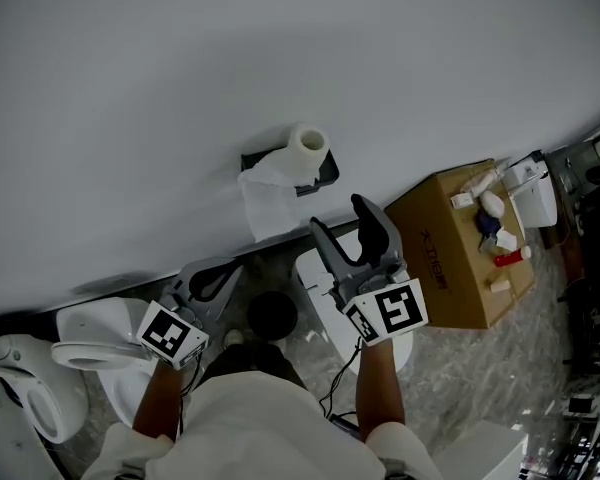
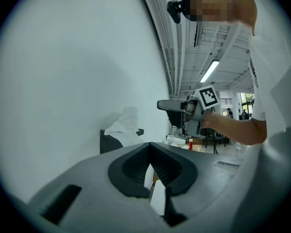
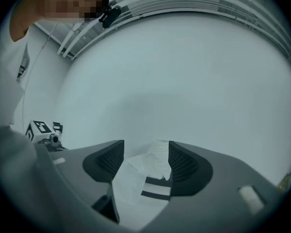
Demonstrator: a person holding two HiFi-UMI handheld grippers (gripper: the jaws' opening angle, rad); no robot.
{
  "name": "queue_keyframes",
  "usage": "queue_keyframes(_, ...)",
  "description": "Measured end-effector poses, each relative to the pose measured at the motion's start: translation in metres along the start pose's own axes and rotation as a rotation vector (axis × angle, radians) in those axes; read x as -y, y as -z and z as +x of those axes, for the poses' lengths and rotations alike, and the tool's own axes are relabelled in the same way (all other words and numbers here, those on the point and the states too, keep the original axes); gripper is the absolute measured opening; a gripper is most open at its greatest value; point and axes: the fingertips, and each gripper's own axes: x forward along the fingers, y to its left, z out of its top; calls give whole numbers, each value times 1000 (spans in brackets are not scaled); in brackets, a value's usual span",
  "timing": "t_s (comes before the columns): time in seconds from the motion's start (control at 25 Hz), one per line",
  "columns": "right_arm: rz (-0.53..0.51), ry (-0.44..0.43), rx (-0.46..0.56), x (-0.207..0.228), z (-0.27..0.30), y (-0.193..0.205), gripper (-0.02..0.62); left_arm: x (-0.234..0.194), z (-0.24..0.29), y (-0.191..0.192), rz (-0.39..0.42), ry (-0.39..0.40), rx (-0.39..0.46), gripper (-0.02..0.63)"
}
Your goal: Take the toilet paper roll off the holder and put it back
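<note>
The roll (image 1: 308, 148) sits on the black holder (image 1: 325, 173), which is fixed to the white wall (image 1: 280, 58). The roll stands up on its end. A loose sheet (image 1: 268, 203) hangs down from it, below the holder and a bit to its left.

The right gripper (image 1: 337, 213) is just below the holder and points up at it. Its jaws are spread wide. In the right gripper view, the roll (image 3: 160, 152) and the sheet (image 3: 131, 183) show in the gap of the right gripper (image 3: 145, 147), with dark bits of the holder (image 3: 155, 181) behind the sheet. The pads do not touch the roll or the sheet. The gripper holds nothing.

The left gripper (image 1: 228, 268) is farther from the holder, down and to the left. Its jaws are pressed together at the tips, with nothing pinched. In the left gripper view, past the left gripper (image 2: 149, 144), the roll (image 2: 130, 114) and the sheet (image 2: 121, 129) sit on the holder (image 2: 106, 142). The right gripper (image 2: 170, 106) hangs in the air to the right of the holder.

A brown box (image 1: 450, 258) with small things on top stands to the right of the holder, lower down. A white toilet (image 1: 90, 333) is far to the left of the holder, also lower down.
</note>
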Motion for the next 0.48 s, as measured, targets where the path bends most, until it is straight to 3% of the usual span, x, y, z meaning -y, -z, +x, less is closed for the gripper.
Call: queue_keyframes(0.48,-37,32,-107,40,91,28,296,-12,-6,6,-15,-41,-1,-2)
